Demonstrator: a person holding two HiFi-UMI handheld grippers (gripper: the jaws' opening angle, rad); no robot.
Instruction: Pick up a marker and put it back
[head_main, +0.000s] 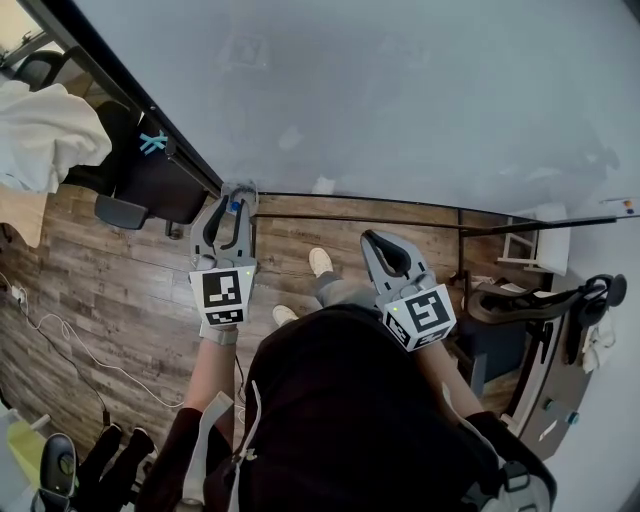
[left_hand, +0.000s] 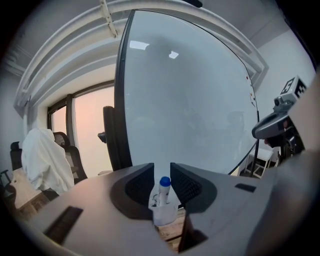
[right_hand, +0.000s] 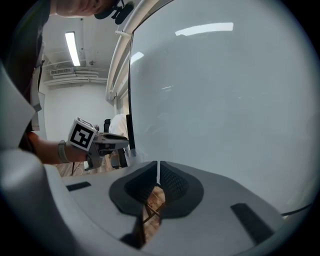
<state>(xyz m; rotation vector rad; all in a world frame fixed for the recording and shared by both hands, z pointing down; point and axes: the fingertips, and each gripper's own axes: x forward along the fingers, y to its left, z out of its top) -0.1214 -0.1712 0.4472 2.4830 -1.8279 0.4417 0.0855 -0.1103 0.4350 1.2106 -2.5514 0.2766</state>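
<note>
between left tongs (left_hand: 161, 172), marker (left_hand: 163, 192) upright, cap (left_hand: 164, 181) up

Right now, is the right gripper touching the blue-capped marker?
Apart. The head view shows the right gripper well clear of the marker, which stands between the left gripper's jaws; the right gripper view shows its jaws shut on nothing.

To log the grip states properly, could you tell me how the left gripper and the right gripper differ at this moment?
The left gripper has its jaws apart; the right gripper has them together. A blue-capped marker stands between the left gripper's jaws in its white holder; nothing sits between the right gripper's. Both face the whiteboard.
</note>
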